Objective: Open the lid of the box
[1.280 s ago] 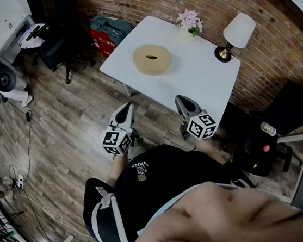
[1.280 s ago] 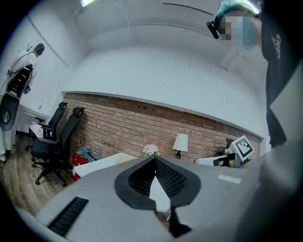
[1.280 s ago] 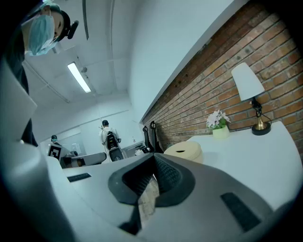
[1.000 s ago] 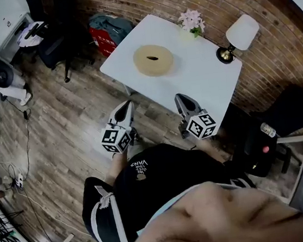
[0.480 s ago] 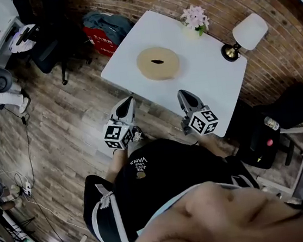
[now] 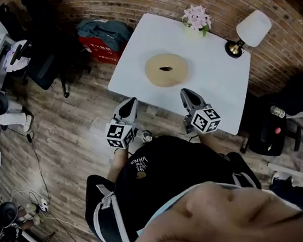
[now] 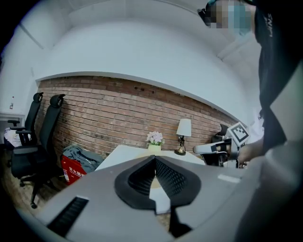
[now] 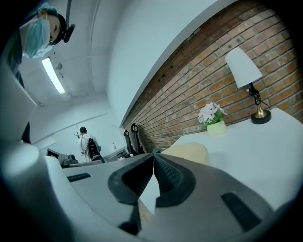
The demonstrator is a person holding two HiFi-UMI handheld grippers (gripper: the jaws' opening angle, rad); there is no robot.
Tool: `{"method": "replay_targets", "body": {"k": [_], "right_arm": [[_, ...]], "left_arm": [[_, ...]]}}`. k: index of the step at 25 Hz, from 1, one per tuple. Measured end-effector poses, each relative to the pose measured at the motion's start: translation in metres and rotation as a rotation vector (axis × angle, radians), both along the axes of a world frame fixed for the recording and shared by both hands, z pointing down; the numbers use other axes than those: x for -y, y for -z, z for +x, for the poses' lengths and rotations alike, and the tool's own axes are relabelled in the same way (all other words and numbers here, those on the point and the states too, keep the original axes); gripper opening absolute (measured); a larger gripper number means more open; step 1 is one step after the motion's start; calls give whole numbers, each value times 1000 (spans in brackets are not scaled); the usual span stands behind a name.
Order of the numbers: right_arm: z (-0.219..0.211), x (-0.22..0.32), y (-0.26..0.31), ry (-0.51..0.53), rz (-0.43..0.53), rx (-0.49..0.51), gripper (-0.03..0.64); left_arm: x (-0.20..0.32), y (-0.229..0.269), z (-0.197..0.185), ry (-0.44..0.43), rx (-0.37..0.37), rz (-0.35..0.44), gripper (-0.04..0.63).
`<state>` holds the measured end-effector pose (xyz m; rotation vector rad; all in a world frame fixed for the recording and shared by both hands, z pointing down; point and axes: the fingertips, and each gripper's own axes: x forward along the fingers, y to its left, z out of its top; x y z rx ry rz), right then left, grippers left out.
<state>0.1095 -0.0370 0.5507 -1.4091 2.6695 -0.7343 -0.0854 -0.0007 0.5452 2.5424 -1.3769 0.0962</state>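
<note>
The box is a round, flat, tan container with a dark slot in its lid, standing mid-table on the white table. My left gripper hovers shut just off the table's near edge, left of the box. To the right, my right gripper is over that same edge, shut too. In the right gripper view the box shows just beyond the closed right gripper. The left gripper view has the left gripper closed and empty, with the table ahead.
Pink flowers in a pot and a white-shaded lamp stand at the table's far side by the brick wall. Office chairs and a red bag stand left of the table, a black chair to its right.
The person has stepped toward the table, and both grippers have come forward to its near edge. The box now lies closer to the grippers. Both pairs of jaws stayed shut.
</note>
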Motion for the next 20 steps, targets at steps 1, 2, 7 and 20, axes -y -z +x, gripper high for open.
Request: {"method": "replay_targets", "body": {"k": [1, 2, 7, 20], "right_arm": [[-4, 2, 0, -10, -1, -1, 5], [-8, 5, -1, -21, -3, -3, 5], [-16, 13, -5, -82, -11, -9, 5], [5, 51, -4, -68, -26, -29, 5]], "left_arm": [[4, -2, -6, -9, 0, -3, 9], [9, -4, -10, -17, -3, -7, 9], [26, -15, -22, -87, -5, -27, 9], [71, -34, -12, -91, -7, -77, 9]]}}
